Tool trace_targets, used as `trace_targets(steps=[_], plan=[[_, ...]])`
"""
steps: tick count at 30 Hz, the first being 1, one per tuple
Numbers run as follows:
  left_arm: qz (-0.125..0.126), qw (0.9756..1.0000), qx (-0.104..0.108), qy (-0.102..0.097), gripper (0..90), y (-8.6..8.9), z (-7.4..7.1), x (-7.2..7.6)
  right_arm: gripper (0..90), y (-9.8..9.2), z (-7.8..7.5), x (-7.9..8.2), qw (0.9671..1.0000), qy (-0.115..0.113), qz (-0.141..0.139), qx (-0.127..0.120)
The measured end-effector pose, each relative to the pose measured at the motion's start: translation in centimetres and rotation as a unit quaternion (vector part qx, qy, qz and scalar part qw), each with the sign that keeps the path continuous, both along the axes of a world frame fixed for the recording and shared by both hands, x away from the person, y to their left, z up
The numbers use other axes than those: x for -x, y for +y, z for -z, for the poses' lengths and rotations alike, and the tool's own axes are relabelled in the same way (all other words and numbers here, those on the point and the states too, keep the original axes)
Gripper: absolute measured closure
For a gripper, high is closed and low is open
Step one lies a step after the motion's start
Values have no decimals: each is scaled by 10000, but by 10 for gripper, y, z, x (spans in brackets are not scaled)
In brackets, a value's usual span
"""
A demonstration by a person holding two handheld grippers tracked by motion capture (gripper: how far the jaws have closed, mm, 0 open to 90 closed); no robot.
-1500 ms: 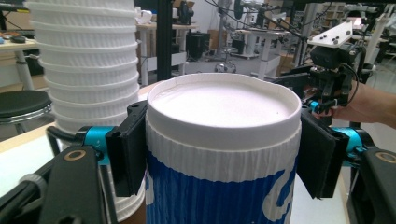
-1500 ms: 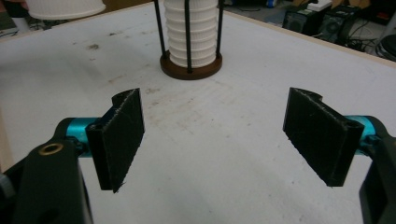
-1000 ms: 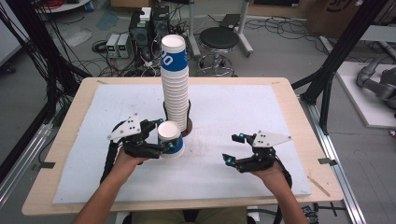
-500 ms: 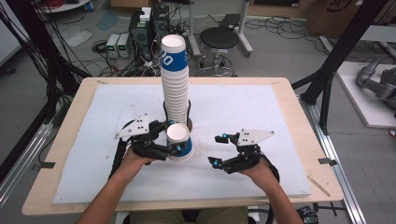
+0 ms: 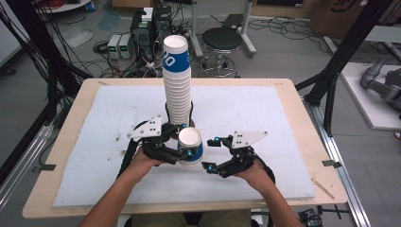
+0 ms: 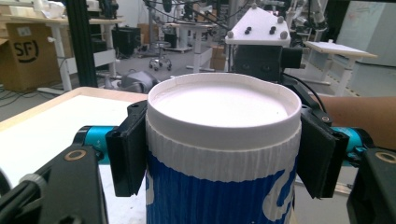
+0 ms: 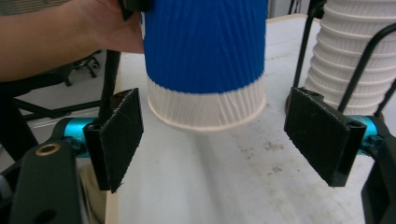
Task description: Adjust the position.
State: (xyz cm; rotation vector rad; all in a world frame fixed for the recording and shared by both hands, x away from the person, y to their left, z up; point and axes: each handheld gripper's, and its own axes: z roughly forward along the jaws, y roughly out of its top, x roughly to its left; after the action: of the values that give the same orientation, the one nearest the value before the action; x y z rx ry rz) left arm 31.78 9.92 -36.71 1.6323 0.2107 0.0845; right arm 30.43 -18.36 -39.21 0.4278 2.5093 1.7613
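A blue and white paper cup (image 5: 190,145) (image 6: 224,107) hangs upside down just above the white mat, its recessed base facing up. My left gripper (image 5: 186,140) (image 6: 223,154) is shut on it, with a black pad (image 6: 128,149) pressed on each side of the ribbed wall. The right gripper (image 5: 208,153) (image 7: 219,140) stands open close to the cup's right, and its jaws have just been opening. The cup (image 7: 205,56) floats a little ahead of those jaws with nothing between the pads. Behind the cup rises a tall stack of the same cups (image 5: 177,80) (image 7: 345,51).
The stack stands in a black wire holder (image 7: 369,60) near the middle of the white mat (image 5: 283,123), which covers a wooden table (image 5: 71,142). Black frame posts stand at both far corners. A stool (image 5: 222,40) and electronics sit on the floor beyond.
Both hands have drawn toward each other. The left gripper carried the cup rightward, and the right gripper slid left until it is close beside the cup, its jaws a little wider.
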Motion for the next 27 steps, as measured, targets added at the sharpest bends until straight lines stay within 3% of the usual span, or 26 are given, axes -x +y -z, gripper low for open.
trace_targets(steps=[10,23,27], plan=[[207,9998,25,37,294,-9,2,-1,201,10,2,-5,9995,88,-232,-219],[278,9996,67,-39,298,-16,2,-1,184,18,7,-7,9996,60,-212,-165],[246,9996,72,-68,303,-14,1,-1,221,17,6,-7,9996,-43,-230,-158]])
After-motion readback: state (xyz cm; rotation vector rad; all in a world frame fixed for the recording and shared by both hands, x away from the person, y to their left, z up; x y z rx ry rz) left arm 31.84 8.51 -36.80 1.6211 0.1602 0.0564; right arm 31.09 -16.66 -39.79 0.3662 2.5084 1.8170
